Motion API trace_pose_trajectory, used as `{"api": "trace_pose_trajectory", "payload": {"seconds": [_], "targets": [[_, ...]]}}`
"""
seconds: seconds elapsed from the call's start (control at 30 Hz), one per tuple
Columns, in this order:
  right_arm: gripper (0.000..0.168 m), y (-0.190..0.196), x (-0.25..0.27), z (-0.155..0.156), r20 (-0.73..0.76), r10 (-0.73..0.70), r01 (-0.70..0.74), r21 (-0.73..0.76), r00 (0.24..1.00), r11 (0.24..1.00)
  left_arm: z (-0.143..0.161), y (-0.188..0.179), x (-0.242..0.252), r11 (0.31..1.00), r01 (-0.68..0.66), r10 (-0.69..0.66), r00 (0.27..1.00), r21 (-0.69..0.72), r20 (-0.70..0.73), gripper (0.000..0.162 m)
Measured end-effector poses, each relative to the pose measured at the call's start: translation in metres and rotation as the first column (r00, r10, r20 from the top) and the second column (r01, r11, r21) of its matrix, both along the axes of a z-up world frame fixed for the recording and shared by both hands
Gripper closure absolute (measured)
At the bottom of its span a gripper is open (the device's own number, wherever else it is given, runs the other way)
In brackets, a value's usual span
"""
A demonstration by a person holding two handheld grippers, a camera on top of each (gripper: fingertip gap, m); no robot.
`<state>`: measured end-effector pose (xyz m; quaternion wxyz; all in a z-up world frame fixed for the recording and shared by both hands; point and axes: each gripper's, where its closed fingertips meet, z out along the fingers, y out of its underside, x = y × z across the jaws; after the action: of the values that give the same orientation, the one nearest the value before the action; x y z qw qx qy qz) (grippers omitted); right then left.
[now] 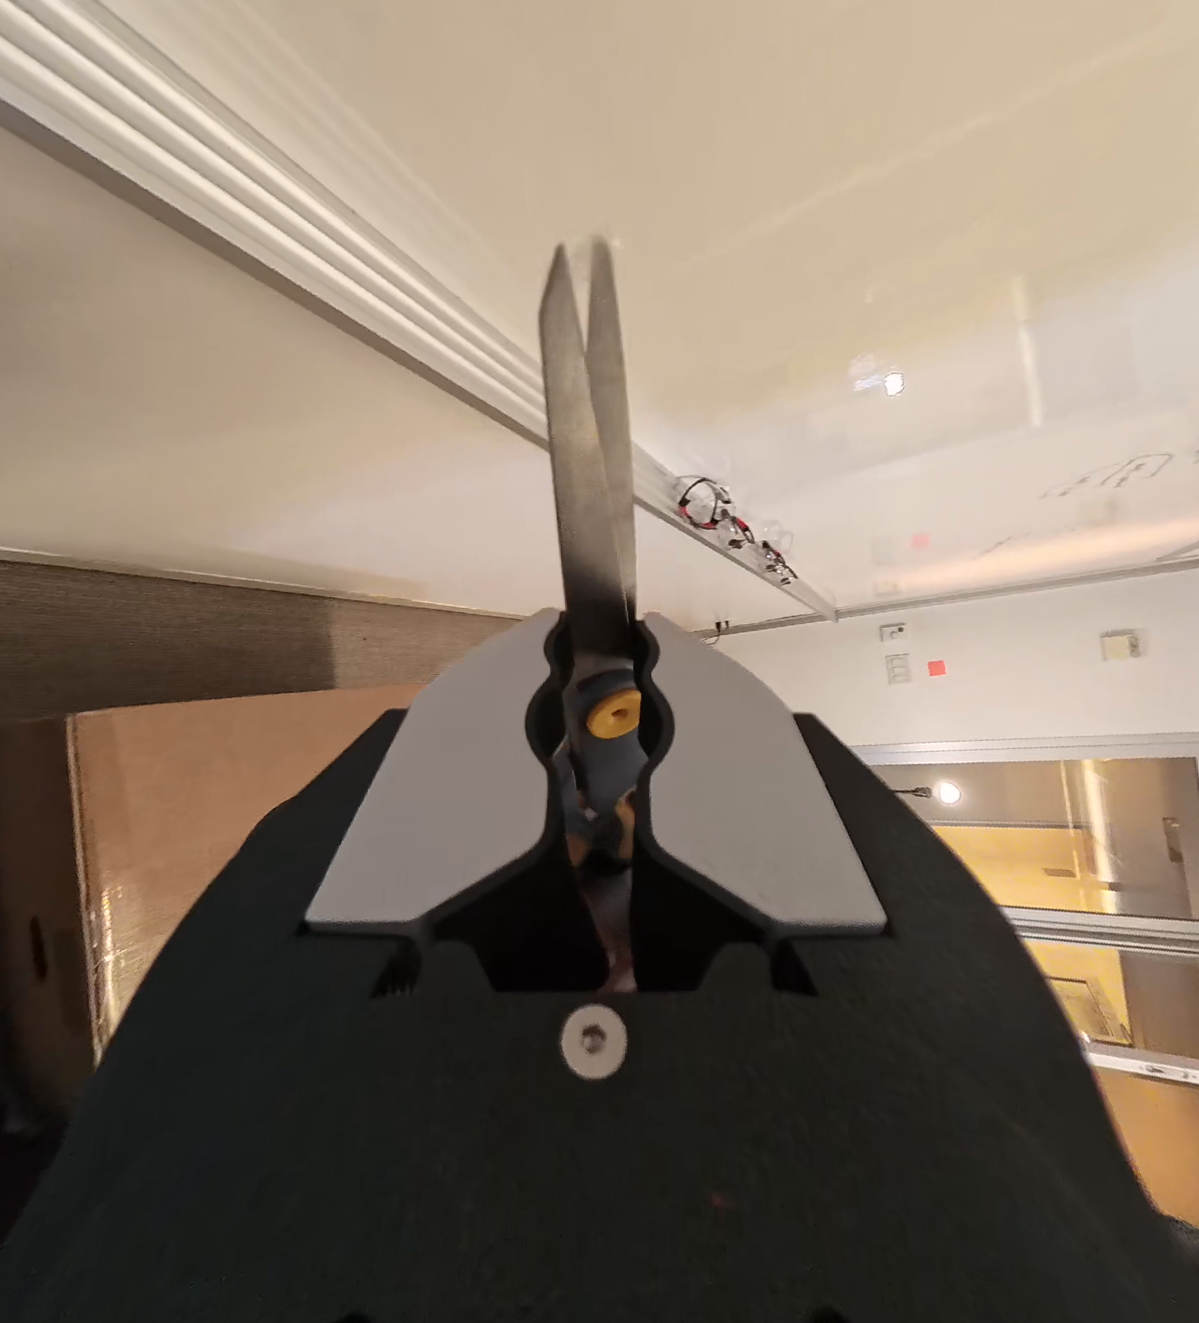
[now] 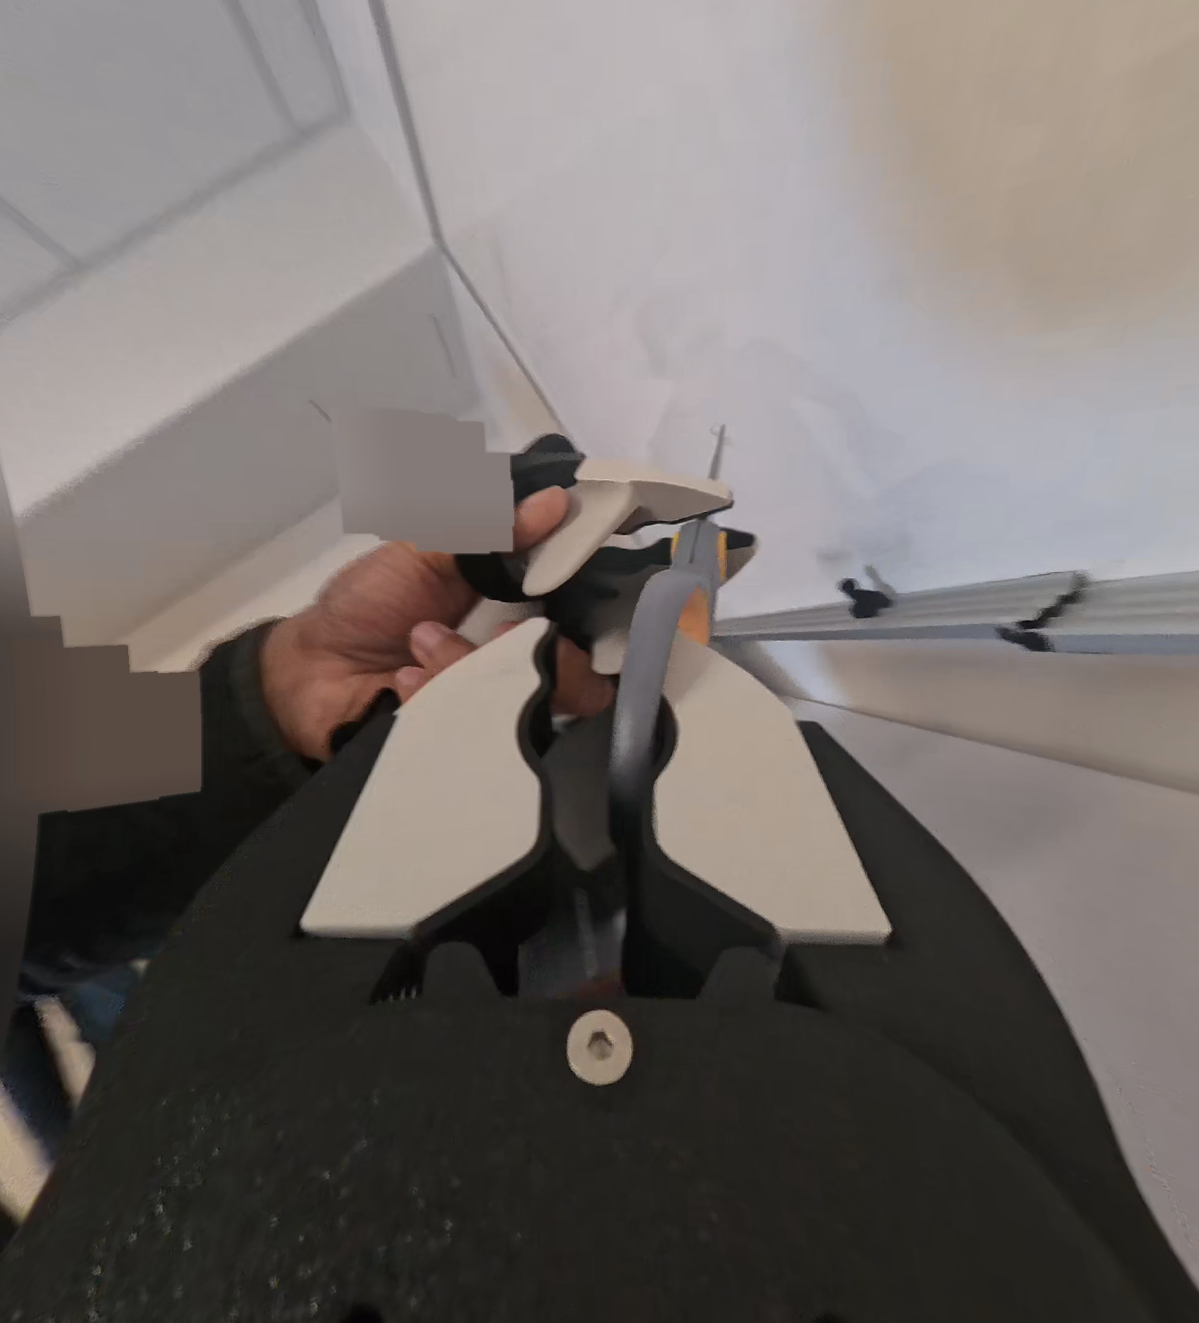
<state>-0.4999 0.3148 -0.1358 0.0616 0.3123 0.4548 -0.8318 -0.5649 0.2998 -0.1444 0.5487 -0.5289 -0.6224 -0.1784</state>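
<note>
Two hand-held grippers on one pair of scissors [image 1: 586, 458]: left hand-held gripper [image 1: 600, 630] clamped narrow at the pivot, blades up; right hand-held gripper [image 2: 607, 687] closed on the grey handle loop [image 2: 636, 716]. Risk: opposing pulls could twist it loose. Cardboard box [image 1: 224, 823] behind, contents unseen.

One scissors [image 1: 588, 458], two hand-held grippers [image 1: 598, 630].

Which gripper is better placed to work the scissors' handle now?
Right. The right gripper already has the grey handle loop between its fingers. The left gripper is clamped at the scissors' pivot, blades pointing up.
</note>
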Motion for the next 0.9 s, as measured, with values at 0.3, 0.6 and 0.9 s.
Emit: {"api": "trace_pose_trajectory", "payload": {"seconds": [0.3,0.6,0.9], "targets": [[0.110,0.046,-0.039,-0.027,-0.032,-0.354,0.342,0.347,0.935,0.873,0.001,-0.008,-0.012,0.998,-0.069,0.069,0.997,-0.002,0.028,0.148],[0.116,0.015,-0.037,-0.054,-0.443,-0.228,0.487,0.851,0.867,0.197,-0.028,-0.021,-0.037,0.975,-0.199,0.208,0.975,-0.100,0.084,0.148],[0.138,0.004,-0.073,-0.084,-0.484,-0.078,0.480,0.875,0.872,-0.059,-0.031,-0.016,-0.040,0.966,-0.228,0.238,0.968,-0.125,0.075,0.148]]}}
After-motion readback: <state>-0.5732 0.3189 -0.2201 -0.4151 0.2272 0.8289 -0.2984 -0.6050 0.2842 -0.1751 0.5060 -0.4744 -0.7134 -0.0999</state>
